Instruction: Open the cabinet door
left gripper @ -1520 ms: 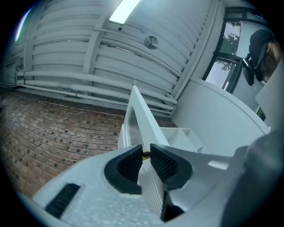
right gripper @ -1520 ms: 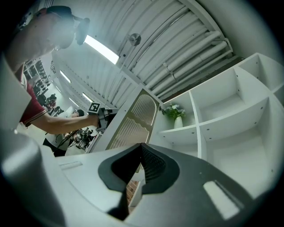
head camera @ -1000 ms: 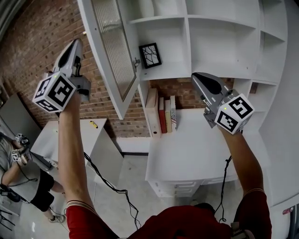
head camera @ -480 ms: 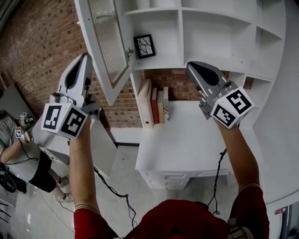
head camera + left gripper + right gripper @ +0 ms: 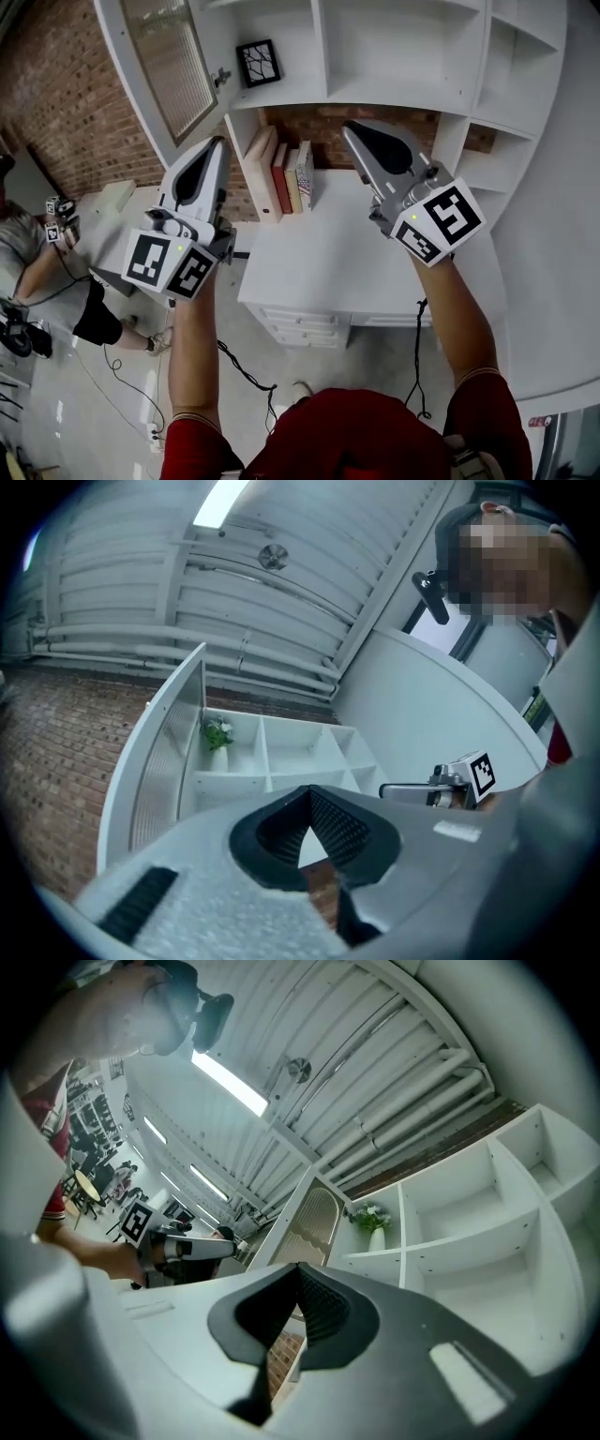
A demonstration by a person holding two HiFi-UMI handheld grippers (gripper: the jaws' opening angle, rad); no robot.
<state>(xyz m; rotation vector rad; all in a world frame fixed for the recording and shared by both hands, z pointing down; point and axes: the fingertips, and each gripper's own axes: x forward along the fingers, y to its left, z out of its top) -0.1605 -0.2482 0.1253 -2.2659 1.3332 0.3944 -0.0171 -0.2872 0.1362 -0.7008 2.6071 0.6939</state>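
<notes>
The white cabinet door with its ribbed glass panel stands swung open at the upper left, and its small knob faces the shelves. My left gripper hangs below the door and apart from it, shut and holding nothing. My right gripper is shut and empty in front of the white shelves. The left gripper view shows the left gripper with its pads closed, and the open door lies beyond. In the right gripper view the right gripper points toward the door.
Several books stand on the white desk under the shelves. A framed picture sits on a shelf, a potted plant higher up. A person with grippers crouches at left by a brick wall. Cables trail on the floor.
Both grippers have come down and back from the cabinet, the left one farthest, away from the door's edge. The door stays open. The view has shifted so the shelves sit higher.
</notes>
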